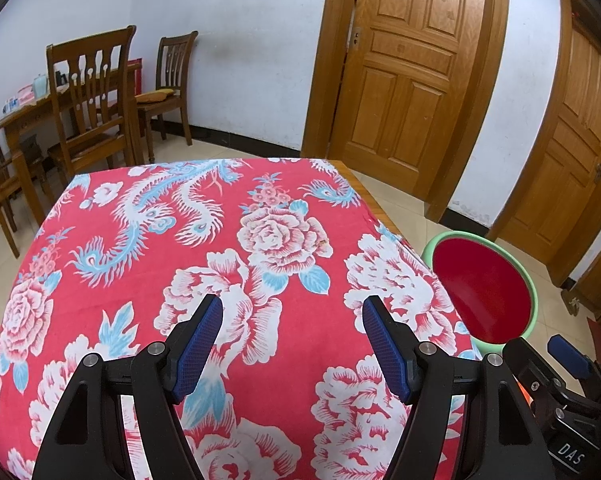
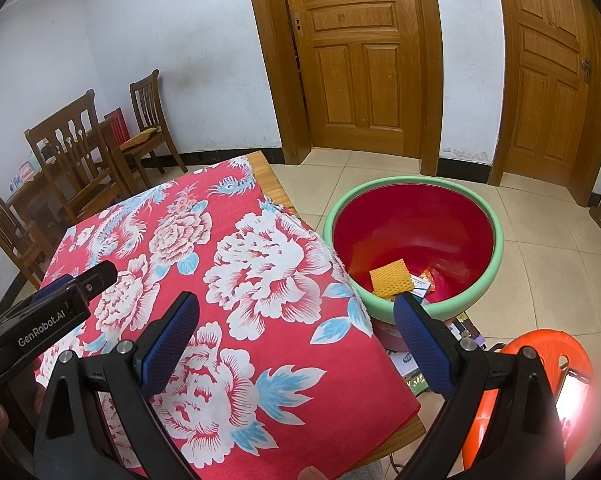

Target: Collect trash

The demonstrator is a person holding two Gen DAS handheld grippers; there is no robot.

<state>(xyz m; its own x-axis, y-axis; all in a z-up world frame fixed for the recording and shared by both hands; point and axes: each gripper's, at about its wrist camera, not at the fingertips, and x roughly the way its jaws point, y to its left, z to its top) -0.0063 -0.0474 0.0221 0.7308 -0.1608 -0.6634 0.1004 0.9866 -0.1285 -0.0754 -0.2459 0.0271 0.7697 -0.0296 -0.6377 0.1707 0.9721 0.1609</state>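
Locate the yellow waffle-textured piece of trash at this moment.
In the right wrist view, the yellow piece lies inside the red basin on the floor, right of the cloth-covered table, beside other wrappers.

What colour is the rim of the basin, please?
Pale green rim, red inside; clearest in the right wrist view.

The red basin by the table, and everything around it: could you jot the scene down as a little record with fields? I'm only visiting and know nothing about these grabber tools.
Table cover: red floral cloth, no loose trash visible on it
Basin: red inside, green rim, standing on the floor right of the table
Basin contents: orange mesh piece and small wrappers
Left gripper: open, empty, over the cloth
Right gripper: open, empty, near the table's right edge
Beside basin: orange stool
Background: wooden chairs, two wooden doors
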